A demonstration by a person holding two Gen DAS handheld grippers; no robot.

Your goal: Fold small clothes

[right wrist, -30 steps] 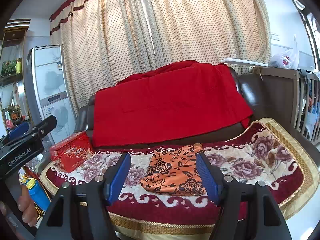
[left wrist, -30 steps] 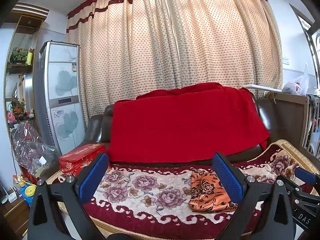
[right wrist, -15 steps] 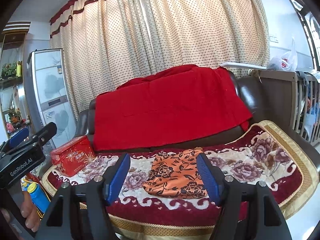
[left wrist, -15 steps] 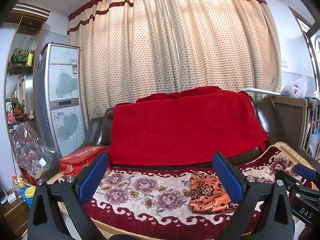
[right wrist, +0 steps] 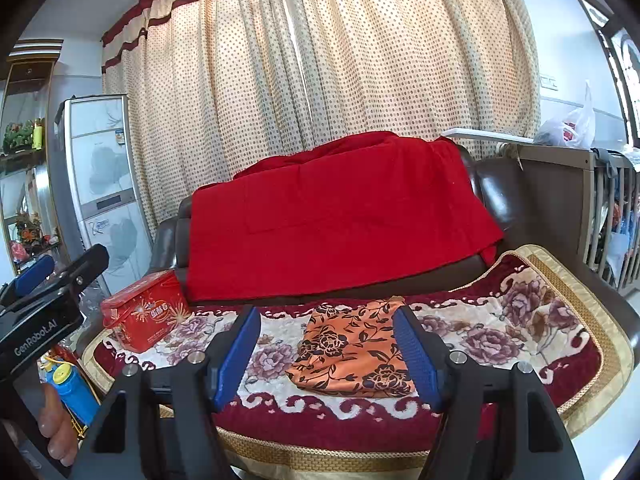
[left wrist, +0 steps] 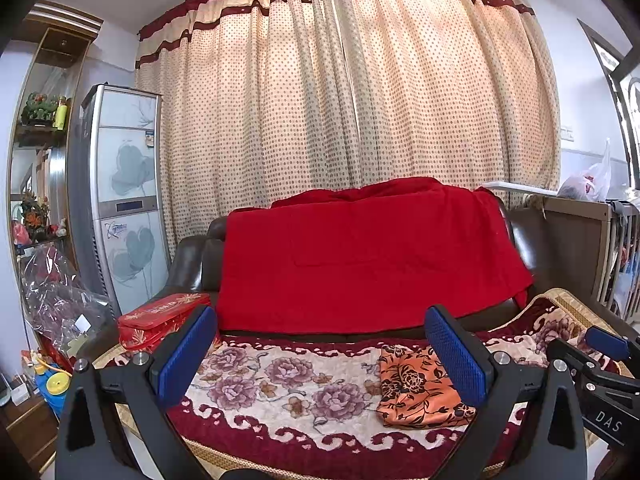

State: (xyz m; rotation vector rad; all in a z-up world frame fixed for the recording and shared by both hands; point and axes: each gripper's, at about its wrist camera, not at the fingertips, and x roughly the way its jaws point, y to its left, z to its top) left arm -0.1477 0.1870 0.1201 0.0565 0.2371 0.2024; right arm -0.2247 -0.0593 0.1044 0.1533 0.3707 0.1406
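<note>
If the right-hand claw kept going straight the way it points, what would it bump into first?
Probably the orange flowered cloth, which lies framed between the open jaws of the right gripper on the floral sofa blanket. Nothing shows between them, though depth is hard to judge; aimed slightly higher, it would meet the red throw instead.

The left gripper (left wrist: 322, 354) is held level with its jaws spread wide, blue pads (left wrist: 187, 350) facing each other and nothing between them. The right gripper (right wrist: 332, 350) is held the same way, jaws parted and gripping nothing, its blue pads (right wrist: 416, 354) turned inward. Each gripper shows at the edge of the other's view: the right one beyond the left's right jaw, and the left one beyond the right's left jaw, with the person's fingers (right wrist: 60, 428) wrapped around its handle below.
</note>
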